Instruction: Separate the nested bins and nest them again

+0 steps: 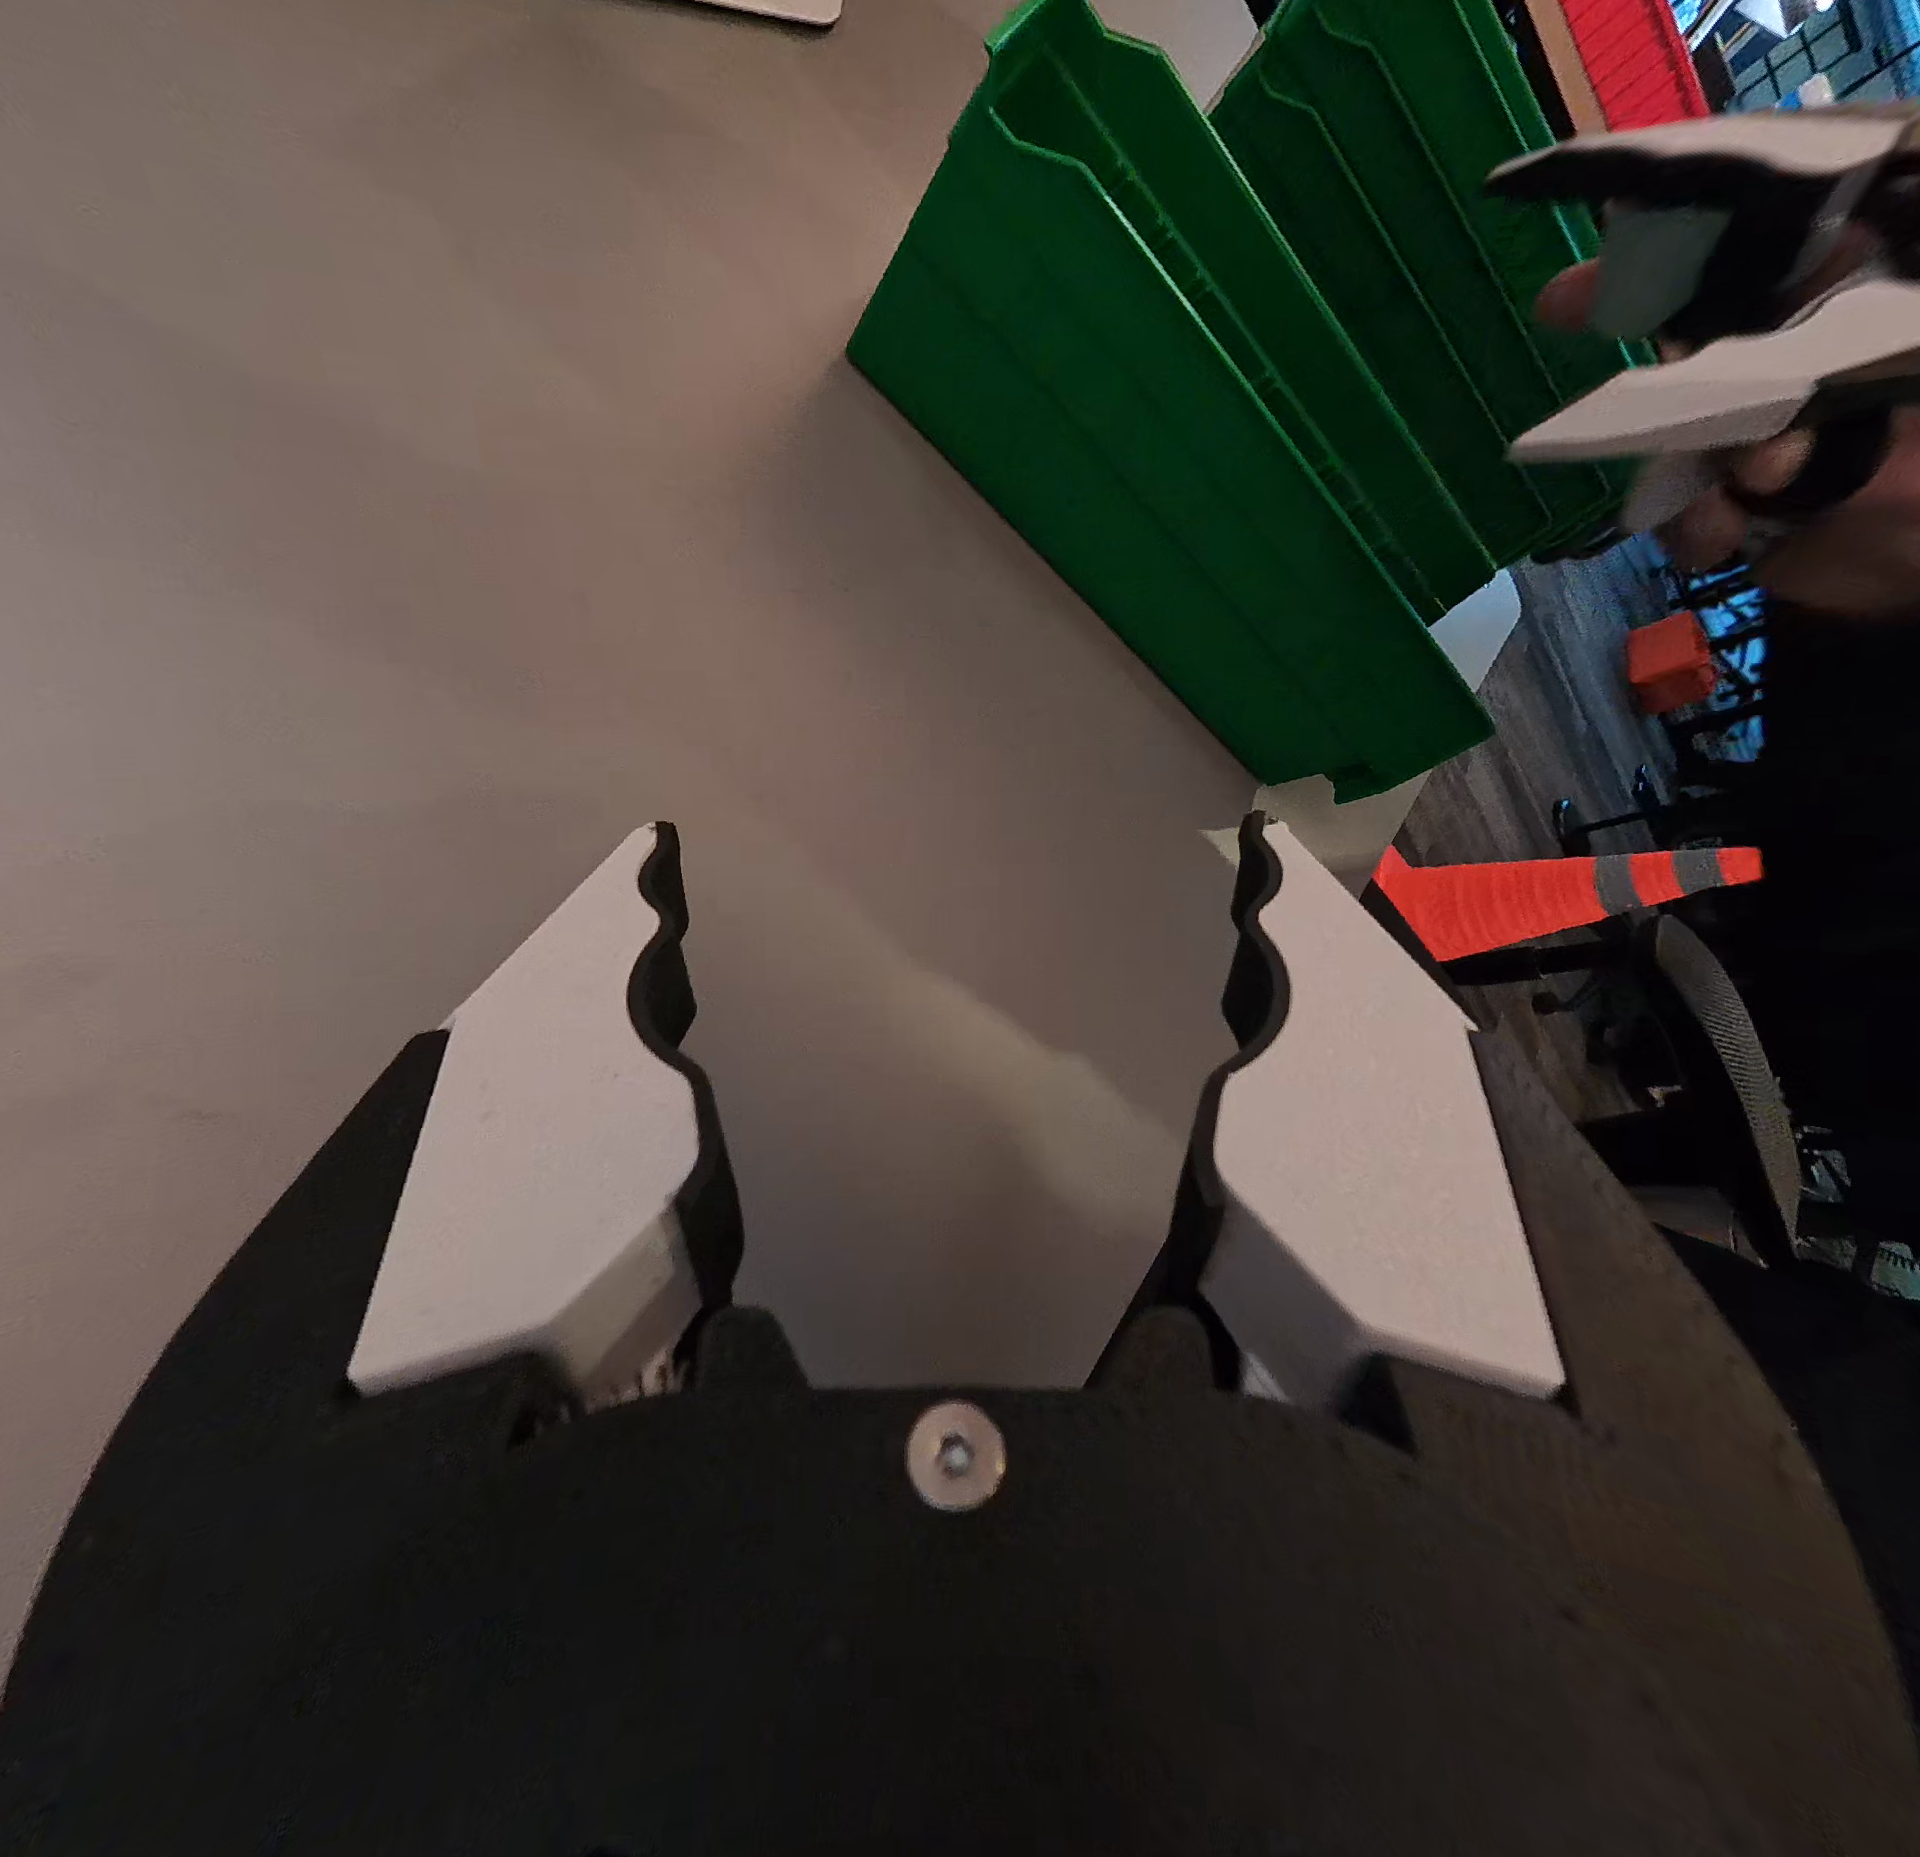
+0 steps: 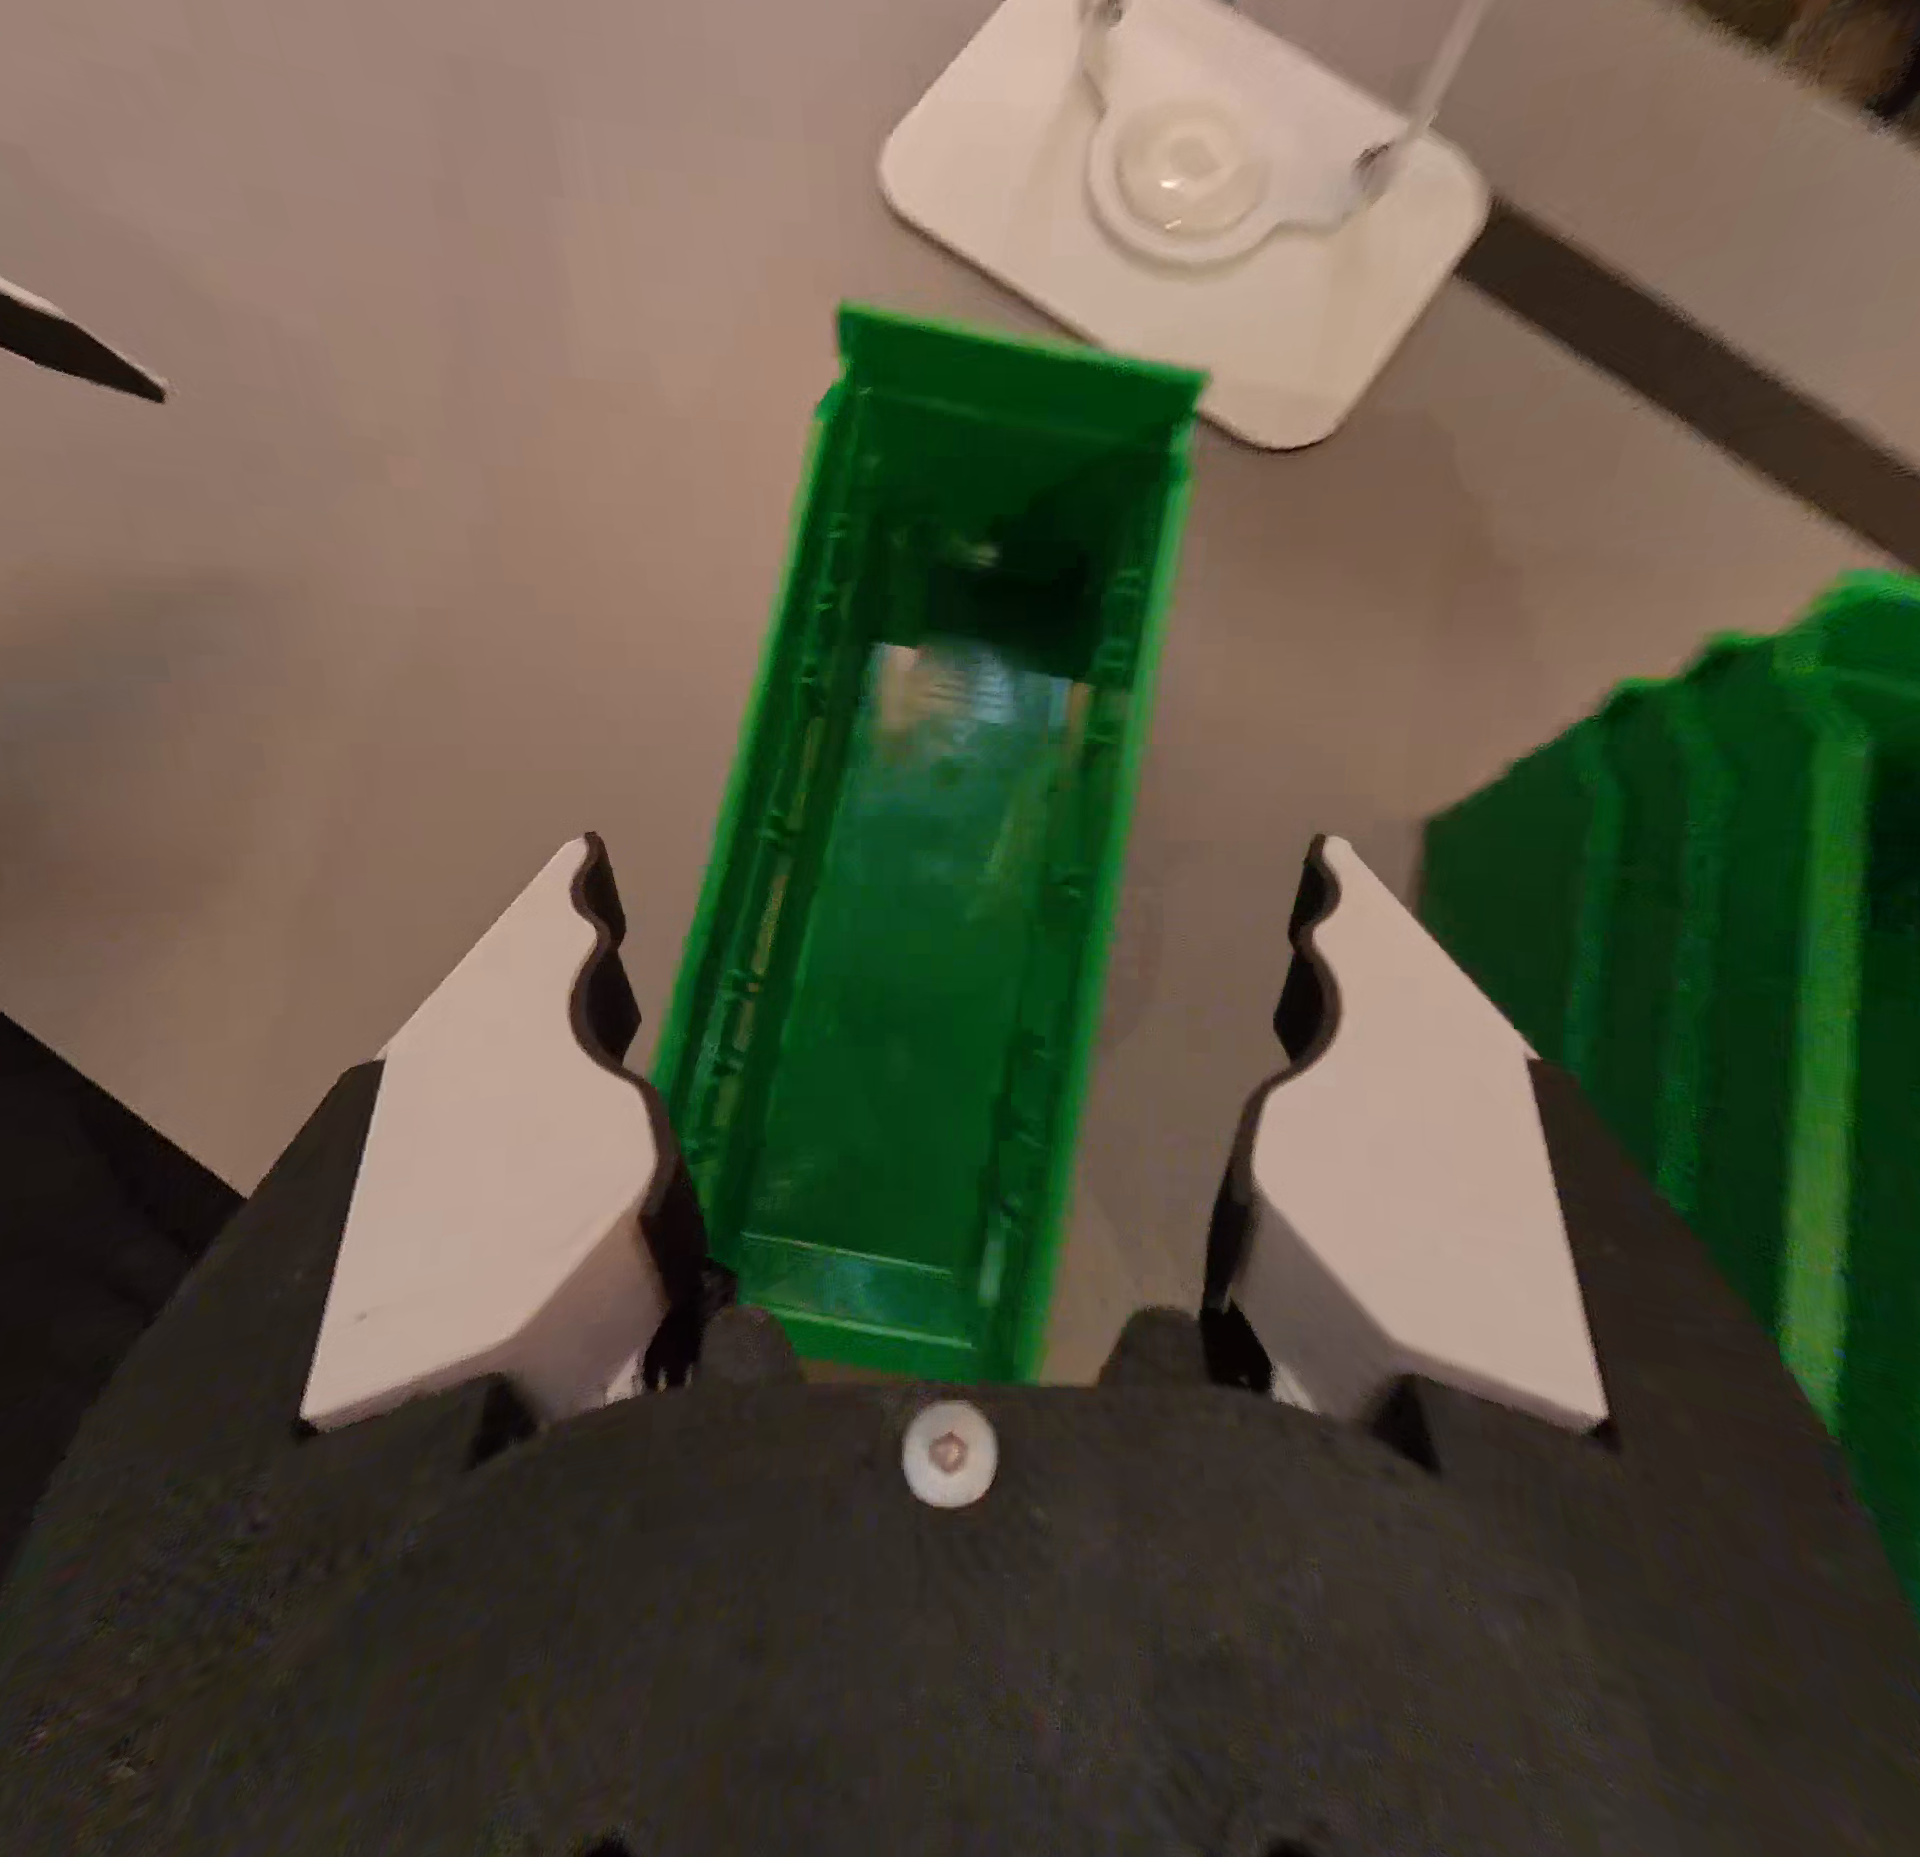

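Observation:
A long, narrow green bin point(image 2: 914, 976) stands open side up on the grey table point(image 2: 364, 560); it also shows in the left wrist view point(image 1: 1143, 436). My right gripper point(image 2: 956, 841) is open above its near end, with the bin between and below the fingers; its left finger is close to the bin's left wall. A stack of nested green bins point(image 2: 1714, 976) stands to the right, and it shows behind the single bin in the left wrist view point(image 1: 1455, 249). My left gripper point(image 1: 956, 820) is open and empty over bare table, left of the bins. The right gripper point(image 1: 1517, 316) shows there, held by a hand.
A white stand base point(image 2: 1174, 249) sits on the table just beyond the single bin's far end. The table edge point(image 1: 1351, 820) runs close to the bins; beyond it are the floor, an orange cone point(image 1: 1558, 893) and a chair. A red bin point(image 1: 1621, 20) is far back.

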### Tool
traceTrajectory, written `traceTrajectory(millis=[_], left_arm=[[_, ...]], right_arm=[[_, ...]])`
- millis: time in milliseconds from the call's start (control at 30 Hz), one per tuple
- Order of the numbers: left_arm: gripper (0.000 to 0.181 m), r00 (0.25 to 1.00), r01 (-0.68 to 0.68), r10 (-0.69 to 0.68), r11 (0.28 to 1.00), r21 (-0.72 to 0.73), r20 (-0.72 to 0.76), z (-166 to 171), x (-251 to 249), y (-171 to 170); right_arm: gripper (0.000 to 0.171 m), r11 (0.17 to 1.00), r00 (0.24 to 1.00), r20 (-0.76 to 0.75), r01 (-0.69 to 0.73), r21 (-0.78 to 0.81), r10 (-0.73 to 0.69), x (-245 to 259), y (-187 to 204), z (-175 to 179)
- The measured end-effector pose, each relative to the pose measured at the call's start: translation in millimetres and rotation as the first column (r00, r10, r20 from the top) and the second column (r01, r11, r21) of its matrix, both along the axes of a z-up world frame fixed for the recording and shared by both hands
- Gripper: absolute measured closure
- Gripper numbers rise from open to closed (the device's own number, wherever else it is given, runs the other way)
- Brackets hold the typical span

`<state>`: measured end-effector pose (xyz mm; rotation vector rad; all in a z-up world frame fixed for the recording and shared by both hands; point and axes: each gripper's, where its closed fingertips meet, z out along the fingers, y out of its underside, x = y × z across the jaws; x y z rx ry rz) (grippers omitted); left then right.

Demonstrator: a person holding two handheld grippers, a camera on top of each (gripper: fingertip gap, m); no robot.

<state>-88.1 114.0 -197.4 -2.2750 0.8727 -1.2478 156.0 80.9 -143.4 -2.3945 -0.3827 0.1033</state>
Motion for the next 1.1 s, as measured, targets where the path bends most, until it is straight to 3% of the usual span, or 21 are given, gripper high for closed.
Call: traceTrajectory(millis=[200,300,367,467,600,667,767,900,1100], left_arm=[[0.077,1.000,0.009,-0.009,1.000,-0.001,-0.002,-0.6,5.1,-2.1],[0.077,1.000,0.025,-0.025,1.000,0.001,-0.013,-2.6,11.8,-6.2],[0.077,0.999,0.036,-0.036,0.999,-0.002,-0.023,-5.2,16.3,-8.9],[0.077,0.998,0.050,-0.050,0.999,-0.005,-0.038,-9.3,22.0,-12.5],[0.077,0.997,0.058,-0.058,0.998,0.005,-0.045,-7.3,24.3,-14.7],[0.077,0.998,0.055,-0.054,0.998,0.012,-0.036,-3.4,22.4,-14.1],[0.077,0.999,0.041,-0.041,0.999,0.015,-0.019,2.0,15.4,-10.4],[0.078,1.000,0.025,-0.025,1.000,0.009,0.010,6.2,11.3,-5.6],[0.079,0.998,0.069,-0.069,0.998,-0.002,-0.014,11.6,33.3,-22.1]], right_arm=[[0.040,0.988,0.966,0.227,0.143,-0.065,-0.125,141.3,-22.2,37.6],[0.051,0.976,0.971,0.191,0.173,-0.135,-0.146,174.2,-34.4,31.8],[0.053,0.984,0.986,0.142,0.110,-0.141,-0.090,152.3,-37.8,28.4],[0.051,0.989,0.993,0.097,-0.061,-0.137,0.075,80.4,-37.7,17.5],[0.049,0.958,0.968,0.132,-0.178,-0.225,0.211,13.1,-28.8,-29.9],[0.063,0.955,0.967,0.156,-0.161,-0.249,0.204,6.0,-15.9,-51.2],[0.067,0.949,0.978,0.133,-0.117,-0.293,0.161,1.7,-7.5,-70.4],[0.075,0.963,0.995,-0.050,-0.091,-0.252,0.081,-32.7,2.7,-61.8],[0.075,0.983,0.981,-0.187,-0.086,-0.163,0.055,-101.1,13.6,-57.9]])
